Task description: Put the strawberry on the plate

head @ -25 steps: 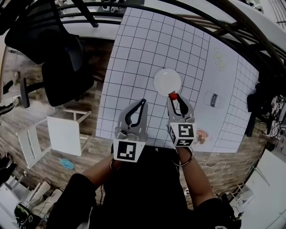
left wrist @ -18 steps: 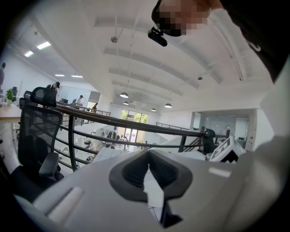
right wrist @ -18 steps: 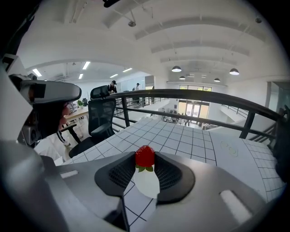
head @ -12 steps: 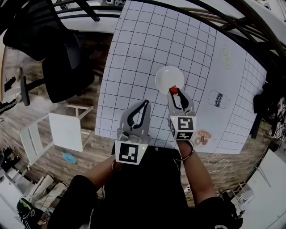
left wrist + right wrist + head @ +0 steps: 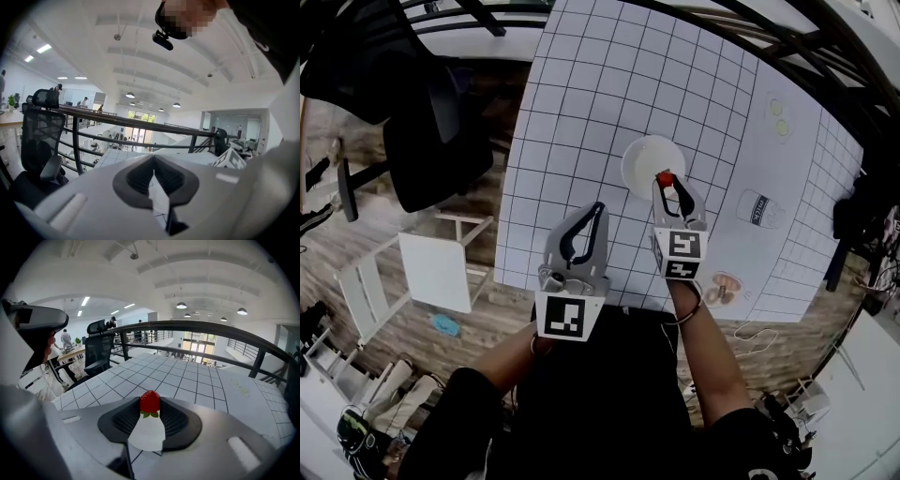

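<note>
- We see our right gripper [image 5: 667, 181] pinching the strawberry [image 5: 150, 401] at its jaw tips, green leaves toward the camera.
- In the head view that strawberry hangs over the white plate [image 5: 640, 157], at its 5 o'clock edge; whether it touches we cannot tell.
- Our left gripper [image 5: 597, 208] has its jaws closed together on nothing, at the plate's 7 o'clock, over the gridded table [image 5: 600, 84].

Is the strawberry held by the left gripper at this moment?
No, the strawberry is clamped in the jaws of the right gripper, while the left gripper is shut on nothing.
</note>
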Demonstrator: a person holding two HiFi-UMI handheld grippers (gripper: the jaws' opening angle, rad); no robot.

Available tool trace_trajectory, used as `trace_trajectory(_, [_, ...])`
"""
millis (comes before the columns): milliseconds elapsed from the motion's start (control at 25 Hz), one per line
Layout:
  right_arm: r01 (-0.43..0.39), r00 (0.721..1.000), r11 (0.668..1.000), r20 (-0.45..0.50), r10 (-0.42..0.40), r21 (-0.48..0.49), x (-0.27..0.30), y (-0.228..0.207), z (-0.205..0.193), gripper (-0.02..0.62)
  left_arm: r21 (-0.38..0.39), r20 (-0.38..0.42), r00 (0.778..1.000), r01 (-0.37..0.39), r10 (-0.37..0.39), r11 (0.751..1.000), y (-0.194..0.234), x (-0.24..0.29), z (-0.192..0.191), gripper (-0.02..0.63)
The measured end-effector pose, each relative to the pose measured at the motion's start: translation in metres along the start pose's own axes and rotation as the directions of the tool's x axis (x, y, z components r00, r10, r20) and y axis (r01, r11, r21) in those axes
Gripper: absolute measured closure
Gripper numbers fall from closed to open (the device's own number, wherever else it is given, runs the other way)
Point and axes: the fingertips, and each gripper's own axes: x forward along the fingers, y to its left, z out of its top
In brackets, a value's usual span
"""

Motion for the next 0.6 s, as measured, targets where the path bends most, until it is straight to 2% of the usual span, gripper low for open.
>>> trace_trajectory(600, [-0.025,0.995,1.000,-0.096,0.024,-0.006,0.042,0.001,-0.034,0.466,-0.014,-0.031,0.999,-0.035,0.035,0.999,0.016,0.010,-0.011,0.596])
